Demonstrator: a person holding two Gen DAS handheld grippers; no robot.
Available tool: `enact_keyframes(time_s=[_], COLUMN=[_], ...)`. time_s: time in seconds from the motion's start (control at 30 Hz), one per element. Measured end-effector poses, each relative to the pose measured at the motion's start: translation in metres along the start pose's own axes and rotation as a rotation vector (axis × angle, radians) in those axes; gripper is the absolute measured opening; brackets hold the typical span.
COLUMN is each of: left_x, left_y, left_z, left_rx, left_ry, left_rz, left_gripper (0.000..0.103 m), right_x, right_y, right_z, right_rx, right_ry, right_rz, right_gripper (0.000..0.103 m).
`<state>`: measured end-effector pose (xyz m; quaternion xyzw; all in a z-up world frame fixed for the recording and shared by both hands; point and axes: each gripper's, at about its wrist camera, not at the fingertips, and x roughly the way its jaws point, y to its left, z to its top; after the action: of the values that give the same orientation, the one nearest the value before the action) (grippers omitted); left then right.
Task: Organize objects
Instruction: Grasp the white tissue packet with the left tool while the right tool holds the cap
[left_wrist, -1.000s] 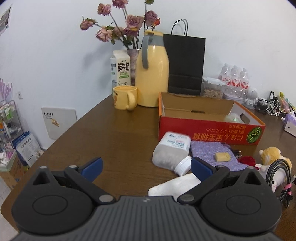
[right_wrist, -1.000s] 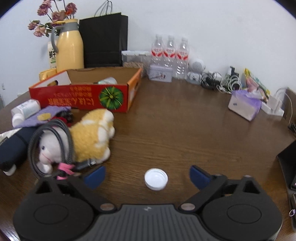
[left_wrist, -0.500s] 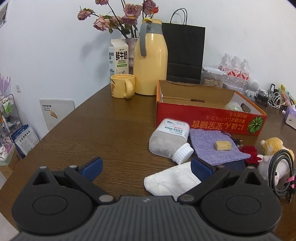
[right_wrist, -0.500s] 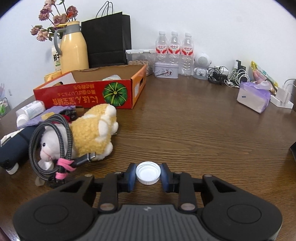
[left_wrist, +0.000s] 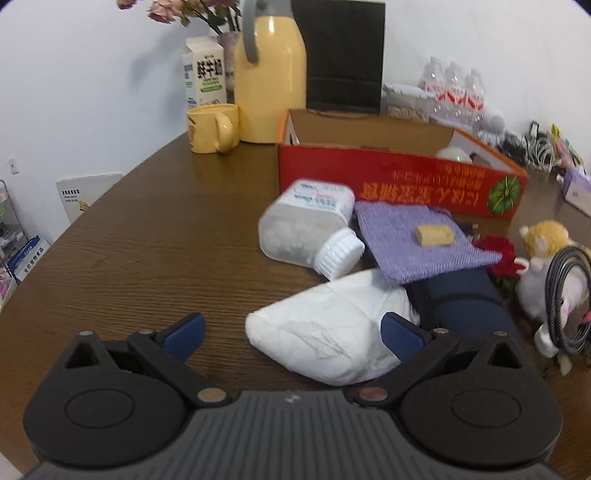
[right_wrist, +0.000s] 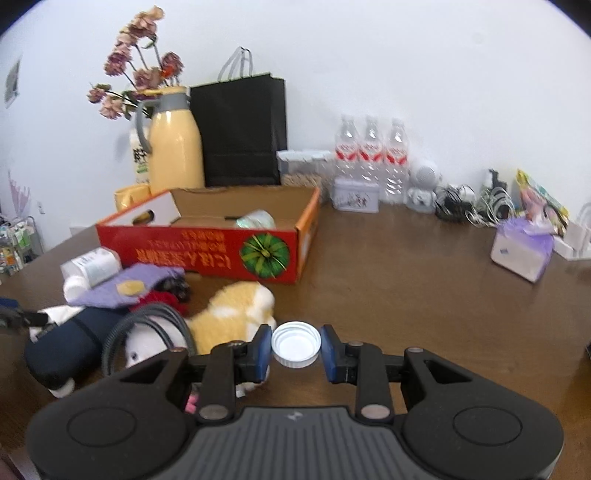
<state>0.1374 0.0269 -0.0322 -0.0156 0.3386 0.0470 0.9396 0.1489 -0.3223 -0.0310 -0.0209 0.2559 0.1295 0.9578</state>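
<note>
Squarely between the right tongs (right_wrist: 295, 350) sits the white cap (right_wrist: 295, 344), gripped.

A lived-in home or small office room: a brown wooden bench (right_wrist: 406, 266) against a plain white wall carries a yellow thermos (right_wrist: 176, 147), a milk carton (left_wrist: 205, 75), a mug (left_wrist: 212, 127), dried roses (right_wrist: 136, 77), water bottles (right_wrist: 371, 155), a tissue box (right_wrist: 521, 251) and tangled chargers (right_wrist: 469, 203) along its far edge.

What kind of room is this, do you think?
Probably a home dining or living area: a wooden table against a white wall, with a yellow thermos jug, a vase of flowers and bottled water.
</note>
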Motion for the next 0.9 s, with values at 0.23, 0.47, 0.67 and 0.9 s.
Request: enact_keyframes(time_s=[0.23,0.47,0.67,0.9], left_x=[0.004,0.002,0.02,0.028], left_y=[-0.001,0.001,0.0,0.004], left_z=[-0.002,-0.005,0.001,0.004], left_rx=[0.075,0.216,0.26,0.244], left_ry=[-0.009,-0.005,0.003,0.016], left_rz=[-0.03,-0.161,-0.222,-0.285], left_gripper=[0.103,0.103,0.103,0.103], right_x=[0.002,0.006,0.008,0.01], right_y=[0.02,0.023,0.027,0.035], right_z=[0.01,0.01,0.012,0.014], right_rx=[-0.029,-0.03,-0.035,-0.045], right_ry=[-0.022,-0.011,-0.004,0.004], right_rz=[0.053,0.053,0.048,0.049], right_gripper=[0.027,0.027,0.027,0.027])
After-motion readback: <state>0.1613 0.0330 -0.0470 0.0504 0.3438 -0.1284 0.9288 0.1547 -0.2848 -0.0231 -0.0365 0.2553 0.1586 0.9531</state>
